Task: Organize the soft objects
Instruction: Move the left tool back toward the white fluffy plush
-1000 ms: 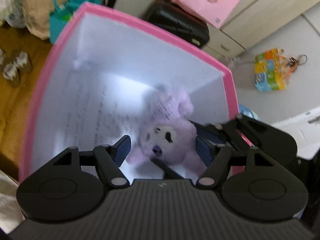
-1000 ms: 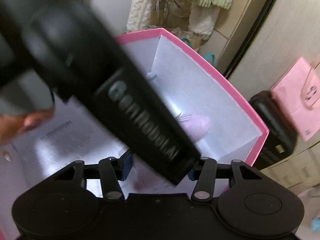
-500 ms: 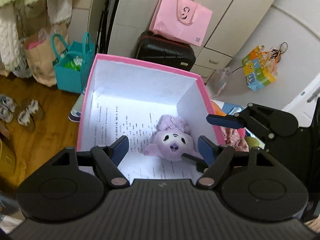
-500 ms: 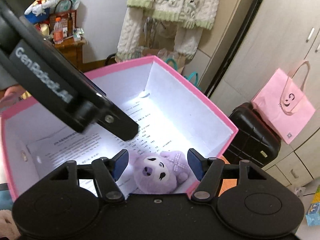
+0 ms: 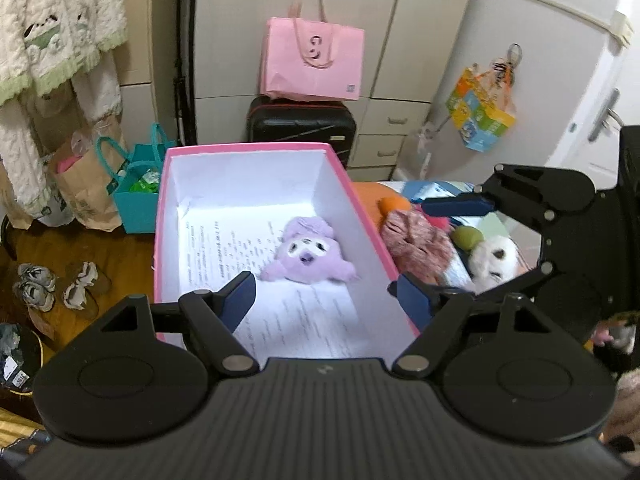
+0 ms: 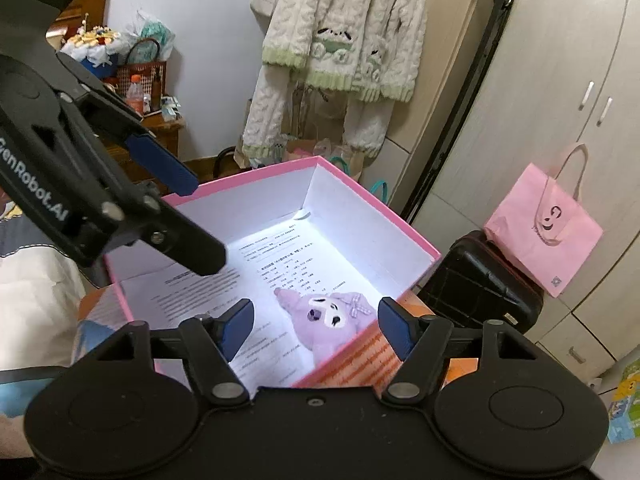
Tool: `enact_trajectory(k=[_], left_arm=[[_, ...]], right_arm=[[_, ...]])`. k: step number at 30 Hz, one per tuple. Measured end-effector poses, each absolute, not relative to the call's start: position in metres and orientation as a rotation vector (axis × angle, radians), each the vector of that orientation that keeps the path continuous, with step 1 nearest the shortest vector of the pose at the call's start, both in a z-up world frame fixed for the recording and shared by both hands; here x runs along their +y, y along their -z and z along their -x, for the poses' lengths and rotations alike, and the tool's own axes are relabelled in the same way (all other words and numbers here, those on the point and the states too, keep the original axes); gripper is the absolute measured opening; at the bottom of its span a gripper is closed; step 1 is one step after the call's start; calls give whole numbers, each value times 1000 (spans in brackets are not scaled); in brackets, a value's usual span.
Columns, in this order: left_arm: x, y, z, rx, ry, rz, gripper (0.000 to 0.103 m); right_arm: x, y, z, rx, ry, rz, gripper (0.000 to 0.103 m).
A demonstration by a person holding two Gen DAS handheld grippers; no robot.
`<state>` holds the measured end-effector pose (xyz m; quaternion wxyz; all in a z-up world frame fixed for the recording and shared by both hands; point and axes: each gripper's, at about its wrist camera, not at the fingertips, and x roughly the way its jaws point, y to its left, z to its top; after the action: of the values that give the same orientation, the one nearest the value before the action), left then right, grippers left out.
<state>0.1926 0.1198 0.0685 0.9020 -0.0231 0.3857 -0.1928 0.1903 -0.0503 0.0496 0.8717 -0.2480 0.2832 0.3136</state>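
Beside "GenRobot.AI" left gripper (image 6: 176, 216), both jaws open, right (image 6: 316, 320) widening, empty.

Both fisheye views are evenly lit by soft indoor light, with straight cabinet edges bowing toward the frame borders. The white floor of the pink box (image 5: 362, 216) is overexposed, washing out the printed paper (image 6: 276, 264). Soft toys (image 5: 460, 248) beside the box show slight motion blur.
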Motion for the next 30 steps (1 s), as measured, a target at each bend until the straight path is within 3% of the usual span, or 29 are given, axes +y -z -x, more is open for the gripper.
enact_trajectory(k=[15, 30], left_arm=[[66, -83, -129, 773, 503, -69, 84], [-28, -53, -123, 791, 706, -175, 85]], right_arm=[[-144, -67, -115, 532, -581, 459, 78], [-245, -26, -89, 553, -431, 292, 81]])
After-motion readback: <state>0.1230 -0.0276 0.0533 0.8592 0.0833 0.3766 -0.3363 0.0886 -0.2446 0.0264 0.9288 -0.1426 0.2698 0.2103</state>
